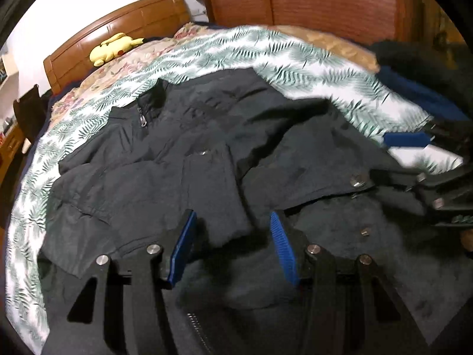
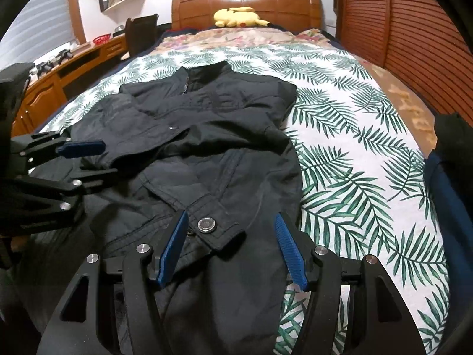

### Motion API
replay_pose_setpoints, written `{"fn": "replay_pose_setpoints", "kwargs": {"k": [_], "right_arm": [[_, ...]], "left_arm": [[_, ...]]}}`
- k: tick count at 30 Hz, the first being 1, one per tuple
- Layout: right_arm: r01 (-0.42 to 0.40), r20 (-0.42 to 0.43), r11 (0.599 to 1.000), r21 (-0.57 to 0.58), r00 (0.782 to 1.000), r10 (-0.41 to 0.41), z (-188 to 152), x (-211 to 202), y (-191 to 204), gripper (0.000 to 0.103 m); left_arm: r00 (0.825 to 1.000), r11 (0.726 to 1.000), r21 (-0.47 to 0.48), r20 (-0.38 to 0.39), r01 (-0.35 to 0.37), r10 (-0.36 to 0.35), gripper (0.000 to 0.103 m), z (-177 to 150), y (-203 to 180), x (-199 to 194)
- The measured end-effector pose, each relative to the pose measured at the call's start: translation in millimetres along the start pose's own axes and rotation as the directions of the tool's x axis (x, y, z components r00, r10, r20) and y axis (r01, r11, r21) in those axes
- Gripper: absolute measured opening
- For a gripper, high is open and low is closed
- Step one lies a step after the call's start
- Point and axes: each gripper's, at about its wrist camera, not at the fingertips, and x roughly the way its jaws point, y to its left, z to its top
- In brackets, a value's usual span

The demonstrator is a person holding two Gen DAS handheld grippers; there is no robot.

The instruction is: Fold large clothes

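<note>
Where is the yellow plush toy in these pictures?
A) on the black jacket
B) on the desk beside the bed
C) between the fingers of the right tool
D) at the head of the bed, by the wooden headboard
D: the yellow plush toy lies at the far end of the bed, right against the wooden headboard, well beyond the black jacket spread on the leaf-print cover.
</note>
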Motion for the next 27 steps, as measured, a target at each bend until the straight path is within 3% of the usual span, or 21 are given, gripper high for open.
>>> {"fn": "replay_pose_setpoints", "kwargs": {"k": [6, 9, 10, 12, 17, 21, 27], "right_arm": [[0.005, -0.013, 1.000, -0.006, 1.000, -0.005, 1.7, 4.0, 0.6, 0.062], [0.002, -0.006, 1.000, -0.003, 1.000, -0.002, 3.7, 2.6, 1.5, 0.062], [0.000, -0.003, 1.000, -0.003, 1.000, 0.000, 5.0, 1.3, 1.8, 0.062], [-0.004, 0.004, 1.000, -0.010, 1.000, 0.004, 6.2, -0.8, 4.1, 0.062], [-0.010, 0.001, 1.000, -0.025, 1.000, 0.011, 6.9, 0.9, 9.3, 0.062], [-0.008, -0.009, 0.999, -0.034, 1.000, 0.008, 7.4, 6.7, 11.9, 0.062], [-0.007, -0.015, 0.999, -0.053, 1.000, 0.006, 8.2, 12.9, 19.8, 0.062]], "left_arm": [[0.997, 0.998, 0.031, -0.040, -0.061, 0.062, 0.047, -5.5, 0.9, 11.1], [0.994, 0.993, 0.071, -0.046, -0.091, 0.095, 0.031, -6.5, -1.9, 12.9], [0.994, 0.992, 0.081, -0.046, -0.093, 0.097, 0.016, -6.7, -1.7, 13.3], [0.994, 0.991, 0.089, -0.044, -0.100, 0.105, 0.010, -7.2, -1.3, 11.1], [0.992, 0.993, 0.021, 0.056, -0.117, 0.116, 0.009, -4.2, 18.0, -23.7], [0.981, 0.990, -0.058, 0.142, -0.128, 0.135, 0.009, -8.7, 44.2, -63.0], [0.971, 0.978, -0.159, 0.171, -0.137, 0.164, 0.009, -30.6, 85.8, -92.1]]}}
